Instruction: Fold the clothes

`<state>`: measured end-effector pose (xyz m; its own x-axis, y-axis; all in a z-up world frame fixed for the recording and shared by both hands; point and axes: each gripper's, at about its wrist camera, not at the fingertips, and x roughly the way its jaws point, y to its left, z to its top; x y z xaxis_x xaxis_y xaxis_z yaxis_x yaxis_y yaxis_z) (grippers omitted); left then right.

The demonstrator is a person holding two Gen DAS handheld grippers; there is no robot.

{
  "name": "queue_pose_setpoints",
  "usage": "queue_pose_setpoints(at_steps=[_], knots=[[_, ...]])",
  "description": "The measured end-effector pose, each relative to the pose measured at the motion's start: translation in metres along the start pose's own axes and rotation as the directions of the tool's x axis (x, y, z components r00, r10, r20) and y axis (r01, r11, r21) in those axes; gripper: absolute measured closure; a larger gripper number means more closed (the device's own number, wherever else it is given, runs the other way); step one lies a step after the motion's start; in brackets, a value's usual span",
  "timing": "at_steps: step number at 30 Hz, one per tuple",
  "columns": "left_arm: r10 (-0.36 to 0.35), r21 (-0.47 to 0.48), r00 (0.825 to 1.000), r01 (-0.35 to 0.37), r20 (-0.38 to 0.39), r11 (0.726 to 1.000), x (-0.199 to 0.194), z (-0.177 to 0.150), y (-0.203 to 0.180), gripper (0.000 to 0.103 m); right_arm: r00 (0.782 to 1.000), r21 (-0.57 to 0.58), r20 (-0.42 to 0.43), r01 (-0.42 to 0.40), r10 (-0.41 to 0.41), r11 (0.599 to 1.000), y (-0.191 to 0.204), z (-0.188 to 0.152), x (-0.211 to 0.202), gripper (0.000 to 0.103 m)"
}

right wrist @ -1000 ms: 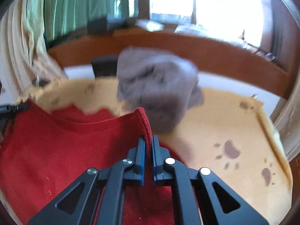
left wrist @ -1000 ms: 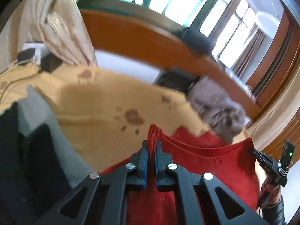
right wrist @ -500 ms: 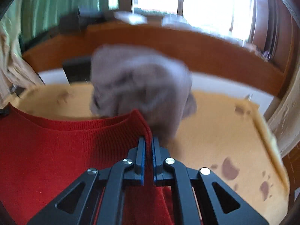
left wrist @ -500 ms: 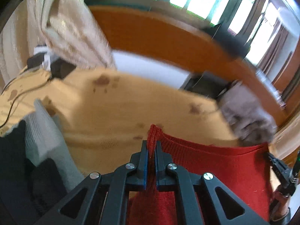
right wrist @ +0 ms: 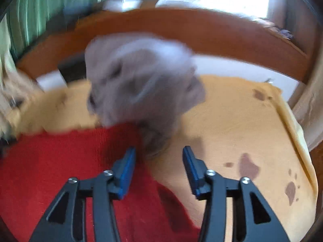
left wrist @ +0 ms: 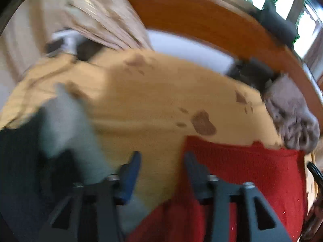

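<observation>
Blur smears grey garment (right wrist: 141, 84) beyond red sweater (right wrist: 60, 161), its near edge cut off.

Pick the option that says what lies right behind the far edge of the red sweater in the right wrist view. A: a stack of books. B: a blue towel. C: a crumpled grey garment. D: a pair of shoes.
C: a crumpled grey garment sits on the yellow blanket at the far edge of the red sweater.

left gripper (left wrist: 162, 167) jaws opening, right gripper (right wrist: 159, 162) jaws opening
</observation>
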<state>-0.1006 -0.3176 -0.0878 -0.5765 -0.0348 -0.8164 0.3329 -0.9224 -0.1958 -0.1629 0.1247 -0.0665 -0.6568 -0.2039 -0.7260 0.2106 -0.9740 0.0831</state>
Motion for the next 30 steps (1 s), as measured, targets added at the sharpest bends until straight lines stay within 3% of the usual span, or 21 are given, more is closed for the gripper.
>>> queue_pose_setpoints(at_steps=[1, 3, 5, 6, 8, 11, 13, 15, 19, 25, 27, 30], knots=[[0.008, 0.006, 0.999, -0.008, 0.054, 1.000, -0.020, -0.002, 0.001, 0.050, 0.999, 0.024, 0.035, -0.014, 0.013, 1.000, -0.008, 0.000, -0.016, 0.029], [0.018, 0.018, 0.987, -0.021, 0.158, 1.000, -0.058, -0.009, 0.000, 0.034, 0.991, 0.062, 0.116, -0.070, 0.063, 0.996, -0.021, -0.006, -0.054, 0.021], [-0.030, 0.061, 0.972, 0.017, 0.232, 0.998, -0.090, -0.028, -0.012, 0.022, 0.977, 0.058, 0.171, -0.141, 0.129, 0.988, -0.023, -0.018, -0.085, 0.021], [-0.063, 0.088, 0.967, 0.042, 0.246, 0.995, -0.099, -0.040, -0.020, 0.021, 0.970, 0.032, 0.185, -0.169, 0.160, 0.985, -0.016, -0.028, -0.099, 0.021], [-0.123, 0.142, 0.967, 0.093, 0.224, 0.985, -0.102, -0.065, -0.037, 0.021, 0.960, -0.032, 0.189, -0.205, 0.207, 0.978, 0.000, -0.044, -0.114, 0.021], [-0.181, 0.176, 0.975, 0.157, 0.132, 0.972, -0.085, -0.097, -0.052, 0.021, 0.974, -0.155, 0.117, -0.177, 0.196, 0.972, 0.036, -0.075, -0.112, 0.021], [-0.147, 0.151, 0.987, 0.136, 0.066, 0.979, -0.063, -0.112, -0.048, 0.021, 0.983, -0.197, 0.014, -0.179, 0.185, 0.964, 0.048, -0.094, -0.091, 0.021], [-0.115, 0.143, 0.992, 0.106, 0.055, 0.984, -0.050, -0.122, -0.036, 0.021, 0.986, -0.220, -0.081, -0.163, 0.148, 0.962, 0.046, -0.108, -0.066, 0.021], [-0.078, 0.272, 0.992, 0.048, 0.102, 0.961, -0.048, -0.137, -0.032, 0.021, 0.973, -0.262, -0.111, -0.224, 0.201, 0.939, 0.028, -0.120, -0.053, 0.021], [-0.066, 0.288, 0.993, 0.036, 0.097, 0.957, -0.049, -0.139, -0.036, 0.021, 0.976, -0.285, -0.107, -0.214, 0.191, 0.934, 0.033, -0.121, -0.052, 0.019], [-0.085, 0.253, 0.992, 0.060, 0.091, 0.966, -0.058, -0.137, -0.040, 0.021, 0.974, -0.268, -0.099, -0.223, 0.203, 0.937, 0.030, -0.119, -0.055, 0.019], [-0.167, 0.214, 0.980, 0.141, 0.111, 0.967, -0.080, -0.130, -0.048, 0.021, 0.975, -0.212, -0.026, -0.221, 0.220, 0.952, 0.030, -0.111, -0.070, 0.018]])
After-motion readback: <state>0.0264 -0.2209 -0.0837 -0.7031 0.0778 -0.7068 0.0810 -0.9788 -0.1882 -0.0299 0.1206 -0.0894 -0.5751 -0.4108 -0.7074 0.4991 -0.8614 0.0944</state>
